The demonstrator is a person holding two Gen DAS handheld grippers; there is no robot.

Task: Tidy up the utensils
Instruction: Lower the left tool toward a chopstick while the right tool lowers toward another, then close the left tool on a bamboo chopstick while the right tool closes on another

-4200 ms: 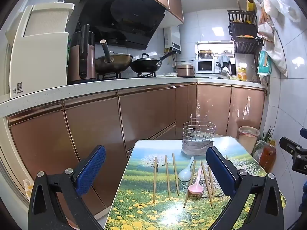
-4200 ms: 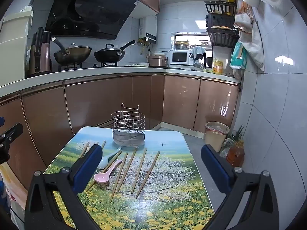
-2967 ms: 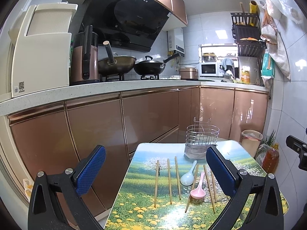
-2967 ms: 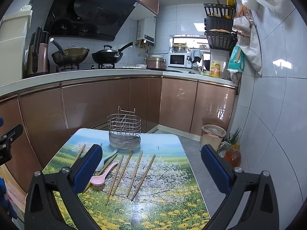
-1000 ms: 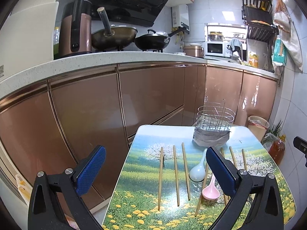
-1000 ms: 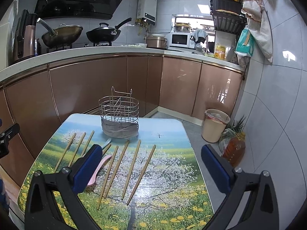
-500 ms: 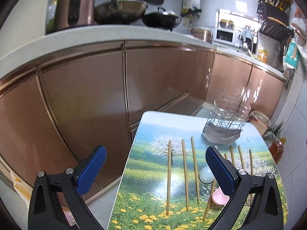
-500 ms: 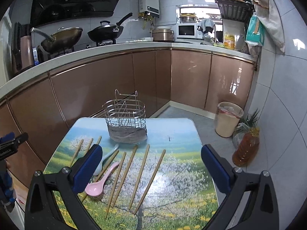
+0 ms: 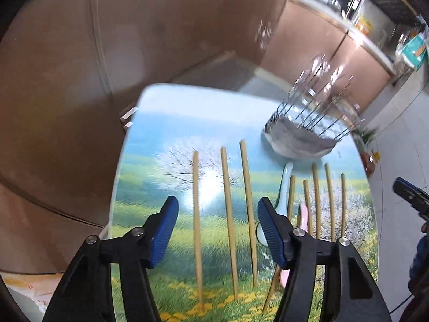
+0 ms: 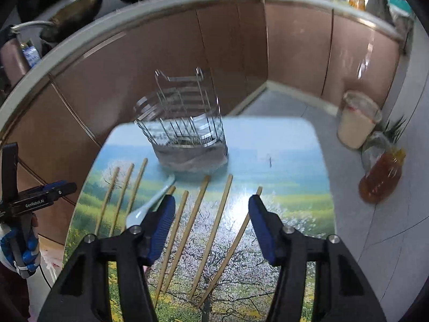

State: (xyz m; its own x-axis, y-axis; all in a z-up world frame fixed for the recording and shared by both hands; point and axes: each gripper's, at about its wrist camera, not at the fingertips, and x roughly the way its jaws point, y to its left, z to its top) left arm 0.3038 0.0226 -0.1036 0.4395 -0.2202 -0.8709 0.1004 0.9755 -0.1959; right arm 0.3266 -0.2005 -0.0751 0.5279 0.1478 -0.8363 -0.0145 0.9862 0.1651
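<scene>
While both tongs, left (image 9: 215, 221) and right (image 10: 211, 218), hang released above the desk (image 10: 295, 161), chopsticks (image 9: 228, 209) lie near its left edge.

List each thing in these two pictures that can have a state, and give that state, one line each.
Left claw: open, holding nothing, above the chopsticks.
Right claw: open, holding nothing.
Wire basket: upright on the table, nothing visible inside.
Chopsticks: lying flat, loose on the table.
White spoon: lying flat beside the chopsticks.
Pink spoon: lying flat, partly hidden by the left claw.
</scene>
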